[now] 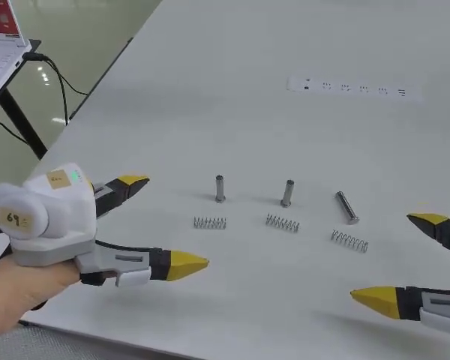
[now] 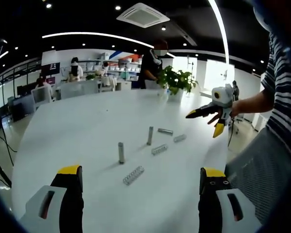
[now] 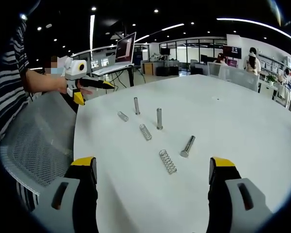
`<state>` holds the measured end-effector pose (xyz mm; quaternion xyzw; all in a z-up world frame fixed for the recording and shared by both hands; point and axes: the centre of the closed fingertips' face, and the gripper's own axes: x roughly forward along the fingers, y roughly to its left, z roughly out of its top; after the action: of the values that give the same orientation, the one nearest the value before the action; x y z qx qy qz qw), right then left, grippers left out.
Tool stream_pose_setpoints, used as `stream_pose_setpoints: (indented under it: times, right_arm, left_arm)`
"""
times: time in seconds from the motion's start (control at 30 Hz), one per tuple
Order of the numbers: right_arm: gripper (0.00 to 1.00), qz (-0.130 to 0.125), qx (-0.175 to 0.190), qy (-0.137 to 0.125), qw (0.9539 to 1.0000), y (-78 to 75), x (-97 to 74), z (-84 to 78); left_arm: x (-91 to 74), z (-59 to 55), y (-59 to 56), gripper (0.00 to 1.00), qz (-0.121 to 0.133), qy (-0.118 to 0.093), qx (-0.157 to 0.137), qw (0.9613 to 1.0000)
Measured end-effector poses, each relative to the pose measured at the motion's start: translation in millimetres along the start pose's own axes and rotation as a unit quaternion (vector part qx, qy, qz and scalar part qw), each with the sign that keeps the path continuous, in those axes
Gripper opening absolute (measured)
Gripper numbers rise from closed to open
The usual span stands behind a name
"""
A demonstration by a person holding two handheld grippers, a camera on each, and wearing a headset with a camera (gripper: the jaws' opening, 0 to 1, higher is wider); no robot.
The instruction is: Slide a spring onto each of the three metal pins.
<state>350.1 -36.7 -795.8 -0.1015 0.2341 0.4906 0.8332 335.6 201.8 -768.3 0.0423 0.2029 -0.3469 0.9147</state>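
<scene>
Well, we hold both grippers low over the white surface (image 1: 232, 90), and both pairs of jaws are released, spread wide and gripping nothing. The left gripper (image 1: 165, 222) points in from one side and the right gripper (image 1: 397, 259) from the other. The row of parts lies between the two pairs of jaws and touches neither.

Nearest the left jaws we see the first pin (image 1: 220, 189) standing upright, with the first spring (image 1: 210, 223) lying flat just beside it. About midway between the two pairs of jaws, the middle pin (image 1: 287, 193) also stands upright, and the middle spring (image 1: 283, 223) lies flat just beside it. Closest to the right jaws, the third pin (image 1: 346, 207) lies on its side, with the third spring (image 1: 349, 241) near it. All three springs lie apart from their pins.

In the left gripper view, the first spring lies just ahead of the jaw tips, roughly centred between them, with the first pin a little beyond it. In the right gripper view, the third spring and the third pin lie ahead of the jaws, between the two tips.

Well beyond both pairs of jaws, a power strip (image 1: 356, 88) lies flat on the surface. A hand (image 1: 22, 289) grips the left gripper from behind its jaws.
</scene>
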Motion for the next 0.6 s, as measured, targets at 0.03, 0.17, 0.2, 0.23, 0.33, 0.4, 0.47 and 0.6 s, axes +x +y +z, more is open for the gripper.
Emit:
stream_pose_setpoints:
  times: [0.03, 0.17, 0.2, 0.23, 0.33, 0.4, 0.47, 0.6]
  right_arm:
    - [0.97, 0.0, 0.0, 0.0, 1.0, 0.1, -0.1, -0.1]
    - [0.97, -0.001, 0.001, 0.0, 1.0, 0.6, -0.3, -0.8]
    - [0.97, -0.001, 0.001, 0.0, 1.0, 0.7, -0.3, -0.8]
    - [0.97, -0.001, 0.0, 0.0, 1.0, 0.8, -0.4, -0.7]
    - [0.97, -0.001, 0.0, 0.001, 1.0, 0.6, -0.3, -1.0]
    - [0.96, -0.001, 0.0, 0.0, 1.0, 0.7, -0.2, -0.7]
    - [0.96, -0.001, 0.0, 0.0, 1.0, 0.9, -0.1, -0.4]
    - [0.96, 0.0, 0.0, 0.0, 1.0, 1.3, 0.4, -0.4]
  left_arm:
    - [-0.1, -0.3, 0.0, 0.98, 0.0, 0.001, 0.0, 1.0]
    - [-0.9, -1.3, -0.3, 0.98, 0.0, 0.002, 0.0, 1.0]
    - [-1.1, -1.3, -0.2, 0.98, 0.0, 0.002, 0.0, 1.0]
    - [-1.2, -1.6, -0.2, 0.98, 0.0, 0.002, 0.0, 1.0]
    - [-1.5, -2.0, -0.3, 0.98, 0.0, 0.003, 0.0, 1.0]
    - [-1.8, -1.7, -0.3, 0.98, 0.001, 0.002, 0.0, 1.0]
    - [-1.9, -1.8, -0.1, 0.98, 0.001, 0.002, -0.001, 1.0]
    - [-1.9, -3.0, 0.0, 0.98, 0.001, 0.004, -0.002, 1.0]
